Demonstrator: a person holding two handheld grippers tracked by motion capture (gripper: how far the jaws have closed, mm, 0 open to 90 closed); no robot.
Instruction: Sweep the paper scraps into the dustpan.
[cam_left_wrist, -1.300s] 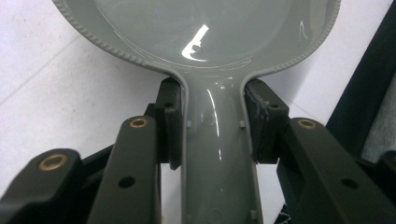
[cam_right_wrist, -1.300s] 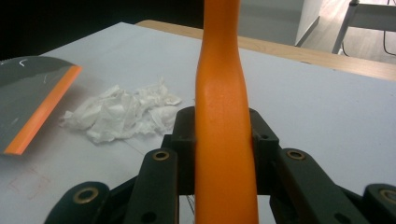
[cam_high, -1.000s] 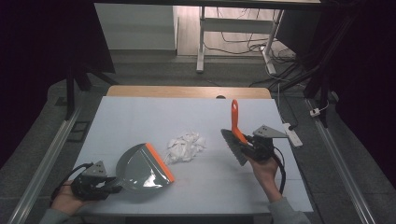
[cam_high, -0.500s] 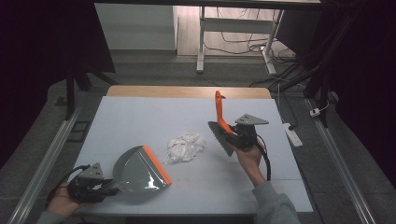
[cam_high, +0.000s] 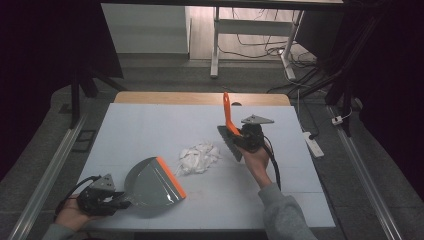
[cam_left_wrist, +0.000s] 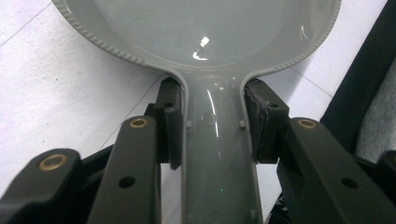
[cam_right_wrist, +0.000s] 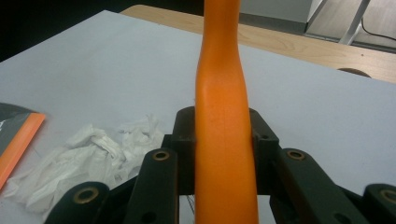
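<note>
I'm working in what looks like a lab: a white-covered counter (cam_high: 150, 130), metal rails (cam_high: 47, 175) alongside, loose cables (cam_high: 260, 47) and a power strip (cam_high: 311, 144) on the grey floor beyond my jaws.

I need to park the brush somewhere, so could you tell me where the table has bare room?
The table is bare along its far half, behind the crumpled paper, and at its near right corner. It is crowded mid-table, where the dustpan, paper and brush in the right gripper sit close together.

One dustpan (cam_high: 152, 182). One brush (cam_high: 230, 127). One paper heap (cam_high: 198, 157). Two grippers: left (cam_high: 117, 202), right (cam_high: 239, 137). One table (cam_high: 150, 120).
</note>
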